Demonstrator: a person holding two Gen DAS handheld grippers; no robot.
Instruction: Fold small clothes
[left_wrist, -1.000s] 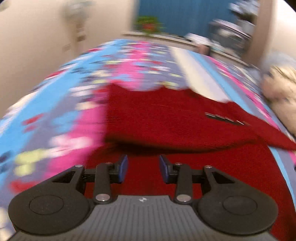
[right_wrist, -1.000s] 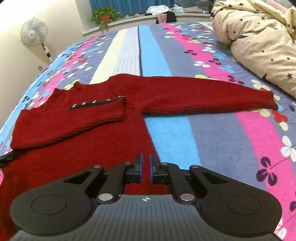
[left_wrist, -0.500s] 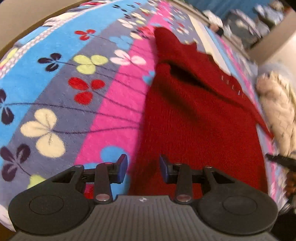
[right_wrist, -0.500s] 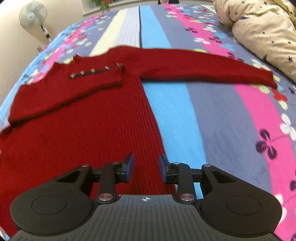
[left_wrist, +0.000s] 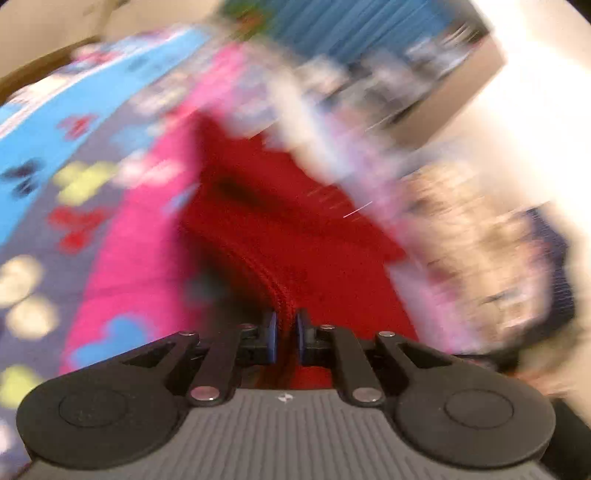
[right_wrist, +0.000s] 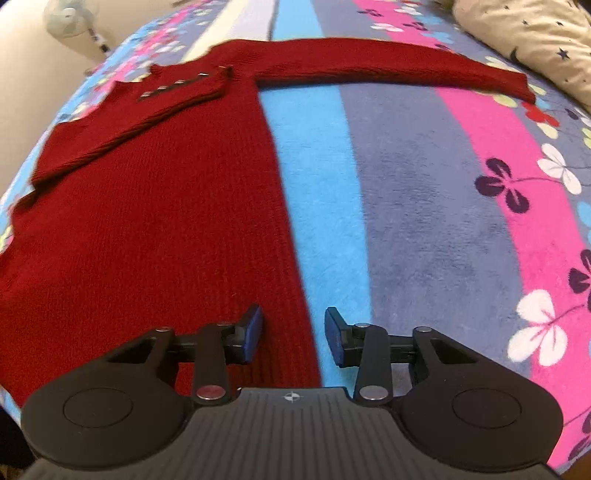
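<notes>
Now spread flat on the striped fleece blanket with clover flowers (right_wrist: 424, 206): dark red knitted sweater (right_wrist: 155, 221), with body reaching from the near edge to the far side. Left sleeve (right_wrist: 129, 110) folded across the chest, with a dark strip of small metal buttons near its cuff; right sleeve (right_wrist: 399, 64) stretched straight out to the right, cuff close to a beige quilt with dark stars (right_wrist: 528, 40). Seen far left, by the wall, a white standing fan (right_wrist: 68, 18). Right gripper (right_wrist: 293, 334) hanging low over the near right hem, jaws just opened and apart, hem edge between the blue pads but not pressed. Left gripper (left_wrist: 284, 338) just closed, pinching a raised ridge of the same red knit on the near left side. Very blurred in the left wrist view, everything else around.
</notes>
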